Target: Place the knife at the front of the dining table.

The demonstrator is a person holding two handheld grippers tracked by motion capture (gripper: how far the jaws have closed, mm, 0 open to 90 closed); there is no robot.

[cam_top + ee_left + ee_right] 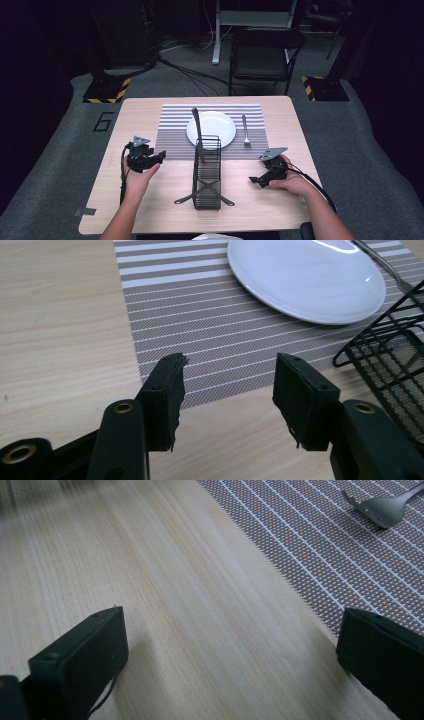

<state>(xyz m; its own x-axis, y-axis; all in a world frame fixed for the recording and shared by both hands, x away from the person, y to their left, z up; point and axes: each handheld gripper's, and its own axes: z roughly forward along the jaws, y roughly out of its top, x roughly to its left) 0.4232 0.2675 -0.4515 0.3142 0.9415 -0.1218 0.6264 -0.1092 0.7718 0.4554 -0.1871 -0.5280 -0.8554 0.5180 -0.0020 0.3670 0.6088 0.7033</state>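
Wooden counter (150, 210), seen from above, with a striped placemat (172, 125) laid across its far half. The placemat serves as the landmark for all positions below.

Black wire caddy (207, 175): stands on the counter at the middle of the placemat's near edge, its far end overlapping that edge. A dark utensil (198, 135) stands upright in the caddy's far end and leans over the placemat.

White plate (211, 129): lies at the centre of the placemat, just beyond the caddy.

Left hand-held gripper (161, 157): held above the counter just off the placemat's near-left corner, jaws pointing toward the caddy. In the left gripper view its jaws stand partly apart, nothing between the pads (167, 395), with the placemat corner and bare wood below them.

Right hand-held gripper (254, 179): held low over the counter just off the placemat's near-right corner, jaws pointing toward the caddy. In the right gripper view its jaws are wide apart and empty.

Fork (245, 131): lies on the right part of the placemat, just beside the plate, tines toward the near edge.
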